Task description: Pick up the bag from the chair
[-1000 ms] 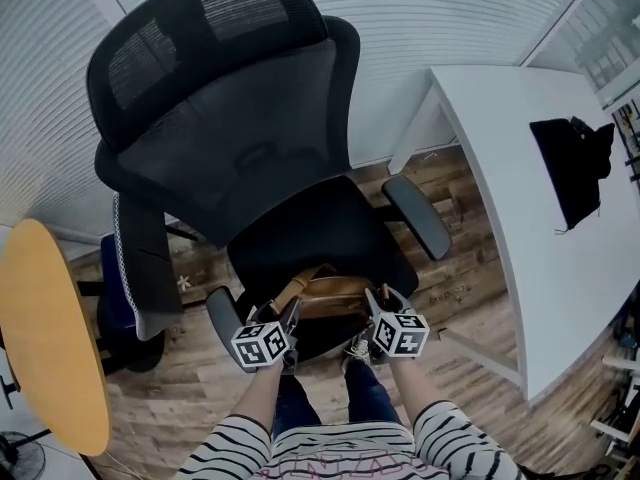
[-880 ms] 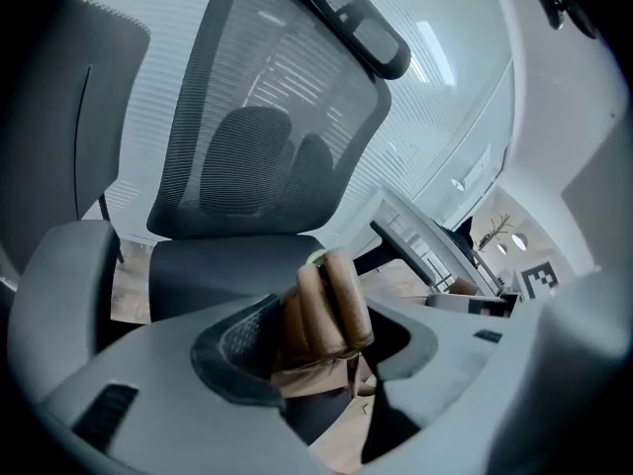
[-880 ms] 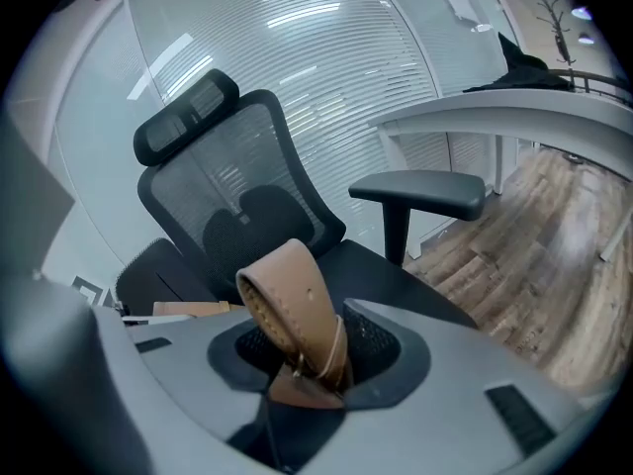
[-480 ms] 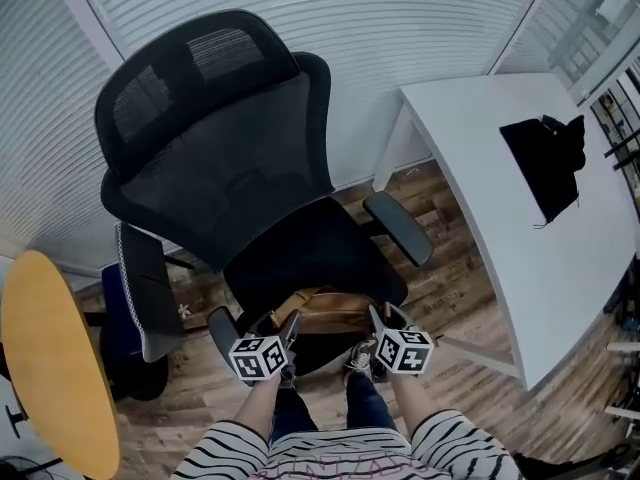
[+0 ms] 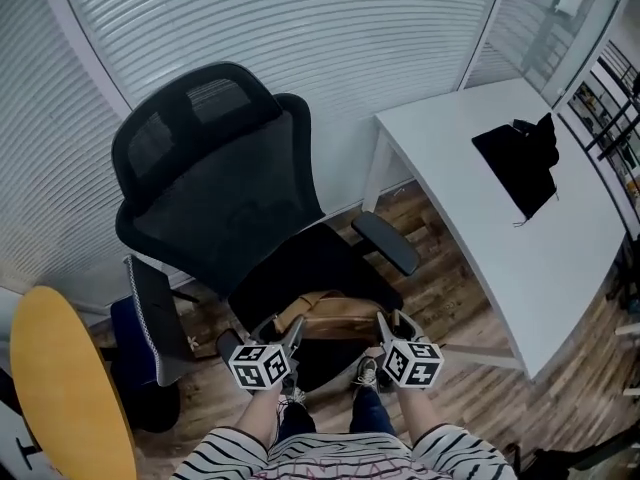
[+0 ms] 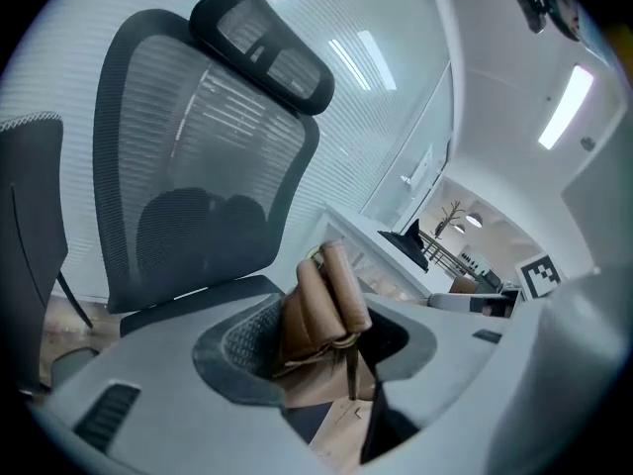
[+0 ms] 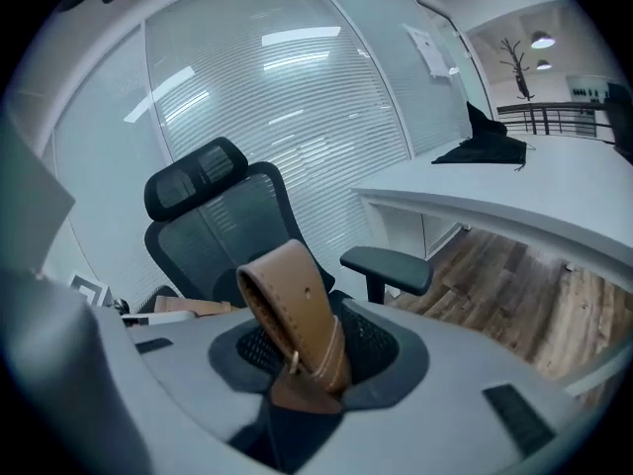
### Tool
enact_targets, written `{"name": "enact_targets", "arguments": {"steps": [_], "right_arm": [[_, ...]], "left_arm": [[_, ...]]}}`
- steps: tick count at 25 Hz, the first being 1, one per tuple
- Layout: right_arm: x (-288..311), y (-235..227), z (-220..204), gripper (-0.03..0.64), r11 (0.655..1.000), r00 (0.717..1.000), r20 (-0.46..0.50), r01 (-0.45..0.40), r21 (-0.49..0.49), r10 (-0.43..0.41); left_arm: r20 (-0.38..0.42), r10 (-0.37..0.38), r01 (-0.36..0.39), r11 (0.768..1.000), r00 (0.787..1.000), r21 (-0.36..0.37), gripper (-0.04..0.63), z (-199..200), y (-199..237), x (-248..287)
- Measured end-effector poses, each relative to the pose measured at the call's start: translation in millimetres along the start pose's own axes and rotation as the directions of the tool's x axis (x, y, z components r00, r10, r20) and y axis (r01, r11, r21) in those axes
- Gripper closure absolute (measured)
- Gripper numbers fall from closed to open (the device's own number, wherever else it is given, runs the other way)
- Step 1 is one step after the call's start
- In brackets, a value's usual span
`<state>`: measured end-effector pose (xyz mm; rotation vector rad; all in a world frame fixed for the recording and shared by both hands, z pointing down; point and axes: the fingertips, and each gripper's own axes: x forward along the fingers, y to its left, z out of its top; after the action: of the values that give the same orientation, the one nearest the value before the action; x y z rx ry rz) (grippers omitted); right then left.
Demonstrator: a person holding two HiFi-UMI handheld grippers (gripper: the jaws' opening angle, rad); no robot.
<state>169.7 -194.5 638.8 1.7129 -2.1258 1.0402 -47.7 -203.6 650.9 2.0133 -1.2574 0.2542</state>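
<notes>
Now my left hand-held gripper (image 5: 289, 327) and right hand-held gripper (image 5: 386, 324) each clench a strap (image 6: 332, 293); the bag (image 5: 335, 318) hangs lengthwise between them.

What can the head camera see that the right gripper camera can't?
Only the head view shows the yellow table and the person's striped sleeves. Only the right gripper view shows, close up, the brown bag strap pinched in the right gripper, whose jaws have just been closing, plus a branchy stand far off. Both show the black chair, the white desk and the black cloth.
</notes>
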Motion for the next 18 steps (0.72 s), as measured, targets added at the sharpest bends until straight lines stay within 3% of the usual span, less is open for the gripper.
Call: {"name": "enact_targets", "arguments": {"steps": [18], "right_arm": [[-91, 38, 81, 0.471, 0.996, 0.973, 0.216, 0.086, 0.005, -0.085]], "left_arm": [[0.068, -0.173, 0.162, 0.976, 0.983, 0.146, 0.373, 95, -68, -45]]}}
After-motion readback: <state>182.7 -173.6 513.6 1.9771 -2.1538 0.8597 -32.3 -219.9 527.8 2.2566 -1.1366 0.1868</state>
